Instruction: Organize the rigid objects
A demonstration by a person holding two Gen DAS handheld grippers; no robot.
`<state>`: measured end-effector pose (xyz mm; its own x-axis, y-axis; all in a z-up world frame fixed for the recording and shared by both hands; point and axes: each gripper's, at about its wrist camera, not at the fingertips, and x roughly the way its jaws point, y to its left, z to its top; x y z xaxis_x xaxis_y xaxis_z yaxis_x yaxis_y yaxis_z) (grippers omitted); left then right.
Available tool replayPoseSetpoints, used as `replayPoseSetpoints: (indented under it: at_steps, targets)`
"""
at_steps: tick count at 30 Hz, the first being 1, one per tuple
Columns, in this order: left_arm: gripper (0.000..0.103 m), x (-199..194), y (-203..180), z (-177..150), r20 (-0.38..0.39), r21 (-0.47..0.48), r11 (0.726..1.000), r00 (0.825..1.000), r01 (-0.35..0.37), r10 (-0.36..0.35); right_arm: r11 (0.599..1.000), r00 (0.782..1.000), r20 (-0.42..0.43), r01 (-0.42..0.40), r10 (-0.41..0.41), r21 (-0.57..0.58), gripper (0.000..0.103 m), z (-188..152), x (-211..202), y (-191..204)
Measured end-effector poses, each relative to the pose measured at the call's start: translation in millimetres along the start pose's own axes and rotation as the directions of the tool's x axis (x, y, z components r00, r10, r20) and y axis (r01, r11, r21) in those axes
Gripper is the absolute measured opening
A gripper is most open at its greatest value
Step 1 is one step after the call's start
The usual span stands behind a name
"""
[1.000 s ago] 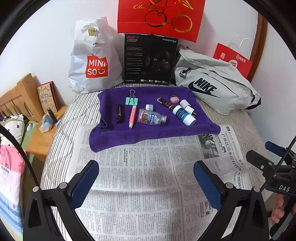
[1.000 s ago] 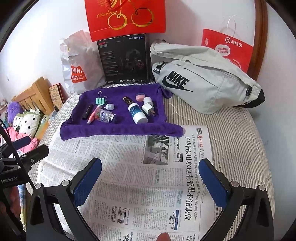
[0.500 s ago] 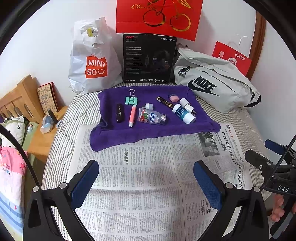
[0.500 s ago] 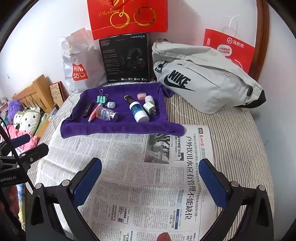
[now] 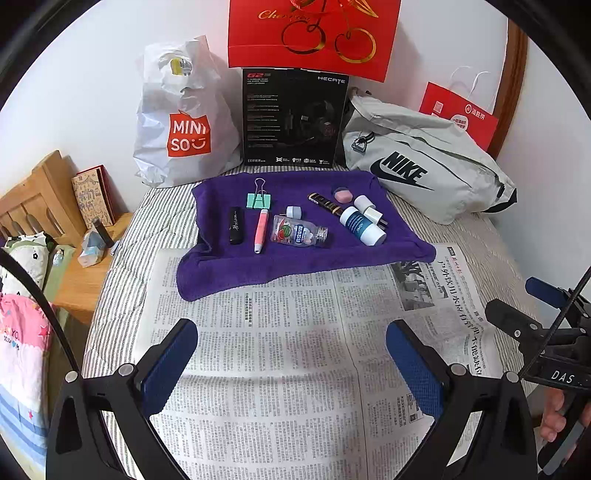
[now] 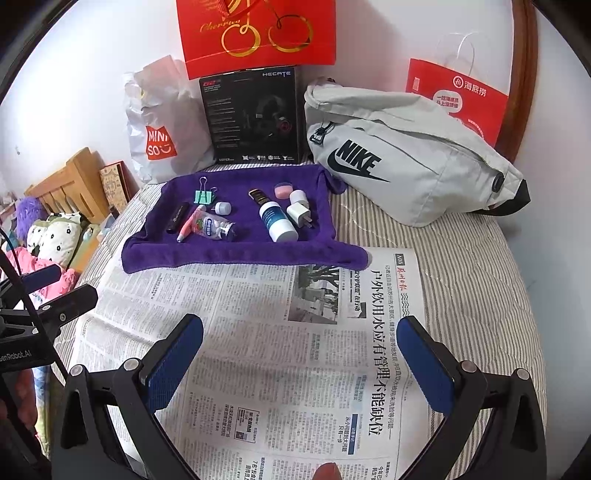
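Note:
A purple towel (image 5: 402,245) (image 6: 236,254) lies on the bed with several small items on it: a black tube (image 5: 236,224), a green binder clip (image 5: 258,199), a pink pen (image 5: 260,230), a clear bottle (image 5: 299,232) (image 6: 214,227), a blue-and-white bottle (image 5: 362,225) (image 6: 277,221), a white charger plug (image 6: 298,214) and a pink round case (image 5: 341,194). My left gripper (image 5: 291,332) is open and empty above the newspaper (image 5: 273,369). My right gripper (image 6: 303,336) is open and empty above the newspaper (image 6: 280,354), and also shows at the right edge of the left wrist view (image 5: 546,325).
Against the wall stand a white Miniso bag (image 5: 181,122), a black headset box (image 5: 293,118), a red gift bag (image 5: 314,33), a grey Nike bag (image 5: 424,173) and a red paper bag (image 5: 461,118). A wooden bedside shelf (image 5: 74,258) sits at the left.
Both grippers have drifted slightly forward toward the towel. Both stay open and empty. The items on the towel have not moved.

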<state>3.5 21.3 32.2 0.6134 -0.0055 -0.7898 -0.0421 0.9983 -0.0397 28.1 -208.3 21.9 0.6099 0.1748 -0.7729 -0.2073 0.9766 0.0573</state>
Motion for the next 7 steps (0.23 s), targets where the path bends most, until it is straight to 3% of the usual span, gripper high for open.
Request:
replayPoseSetpoints:
  at_steps: [7]
  targets:
    - [0.103,-2.7,2.4,1.3,0.006,0.019,1.000,1.000,-0.009,0.009,1.000,1.000,0.003,0.002,-0.002,-0.001,0.103,-0.1,-1.1,-0.4]
